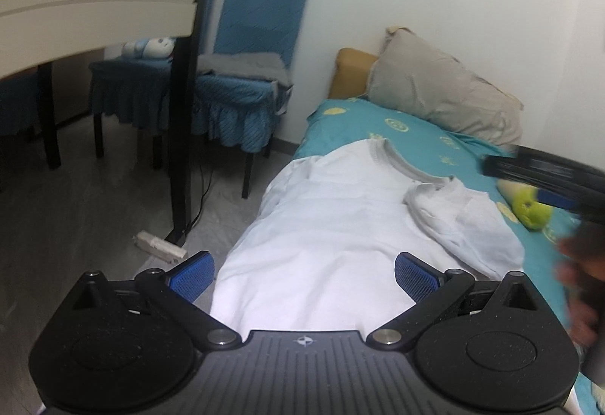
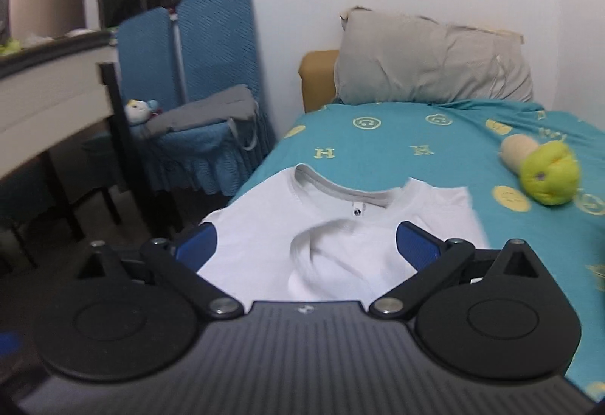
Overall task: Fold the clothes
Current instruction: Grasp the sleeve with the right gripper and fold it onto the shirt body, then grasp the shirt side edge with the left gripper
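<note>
A white T-shirt (image 1: 340, 226) with a grey collar lies flat on the teal bed, neck toward the pillow. Its right sleeve (image 1: 453, 214) is folded inward over the body. My left gripper (image 1: 302, 275) is open and empty, hovering over the shirt's lower part near the bed's left edge. My right gripper (image 2: 306, 248) is open and empty above the shirt (image 2: 340, 210), just over the folded sleeve (image 2: 332, 256). The right gripper also shows blurred at the right edge of the left wrist view (image 1: 548, 176).
A teal sheet (image 2: 397, 142) covers the bed, with a beige pillow (image 2: 431, 63) at its head. A green and tan plush toy (image 2: 544, 173) lies right of the shirt. Blue-covered chairs (image 1: 242, 82) and a white table (image 1: 94, 6) stand left. A power strip (image 1: 159, 244) lies on the floor.
</note>
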`<action>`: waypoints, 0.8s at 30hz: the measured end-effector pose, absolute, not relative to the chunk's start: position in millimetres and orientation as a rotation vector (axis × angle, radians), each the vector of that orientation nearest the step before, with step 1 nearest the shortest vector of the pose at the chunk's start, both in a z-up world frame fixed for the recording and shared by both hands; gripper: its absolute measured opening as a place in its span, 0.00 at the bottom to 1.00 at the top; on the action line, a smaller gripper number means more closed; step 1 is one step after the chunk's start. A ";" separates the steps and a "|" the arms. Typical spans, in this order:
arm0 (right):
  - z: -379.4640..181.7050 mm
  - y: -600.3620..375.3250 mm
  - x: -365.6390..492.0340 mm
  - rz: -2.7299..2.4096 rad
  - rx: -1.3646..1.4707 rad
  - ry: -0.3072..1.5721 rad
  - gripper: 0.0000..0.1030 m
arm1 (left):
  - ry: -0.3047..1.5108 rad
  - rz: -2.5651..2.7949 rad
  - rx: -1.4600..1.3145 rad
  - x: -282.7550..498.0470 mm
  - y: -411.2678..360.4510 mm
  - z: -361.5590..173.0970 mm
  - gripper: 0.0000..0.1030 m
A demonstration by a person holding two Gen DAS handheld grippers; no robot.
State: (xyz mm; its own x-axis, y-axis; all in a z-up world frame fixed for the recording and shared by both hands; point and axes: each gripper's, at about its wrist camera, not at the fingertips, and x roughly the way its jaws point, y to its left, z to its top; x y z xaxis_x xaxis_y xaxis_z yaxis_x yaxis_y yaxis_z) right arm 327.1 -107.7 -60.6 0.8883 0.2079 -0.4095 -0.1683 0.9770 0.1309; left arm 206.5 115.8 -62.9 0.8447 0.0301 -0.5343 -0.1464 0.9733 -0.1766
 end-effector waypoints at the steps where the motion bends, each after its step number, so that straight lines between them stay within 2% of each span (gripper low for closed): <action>1: -51.8 -111.6 303.8 0.196 0.084 0.433 1.00 | 0.553 0.085 -0.202 203.8 111.4 -61.4 1.00; 7: -12.5 -133.0 169.5 0.152 0.060 0.448 1.00 | 0.536 -0.004 -0.162 179.2 89.4 -55.3 1.00; 11: -5.1 -152.8 108.5 0.098 0.142 0.415 1.00 | 0.564 -0.051 -0.138 166.9 75.1 -57.6 1.00; 15: -15.5 -181.8 85.2 0.058 0.267 0.394 1.00 | 0.565 -0.069 -0.071 162.2 58.7 -62.9 1.00; 19: -19.5 -201.9 91.1 -0.031 0.213 0.352 1.00 | 0.575 -0.105 -0.024 176.6 38.6 -68.5 0.98; 24: -25.6 -237.6 101.5 -0.074 0.267 0.333 1.00 | 0.616 -0.167 -0.109 228.9 10.1 -64.2 0.96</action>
State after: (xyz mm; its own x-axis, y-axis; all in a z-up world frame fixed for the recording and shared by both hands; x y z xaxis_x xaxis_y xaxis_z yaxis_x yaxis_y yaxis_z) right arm 101.5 -237.6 -25.6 0.9427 -0.0275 -0.3325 0.1152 0.9622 0.2469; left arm 228.9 10.1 -64.2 0.8034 -0.1877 -0.5651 0.1229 0.9809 -0.1511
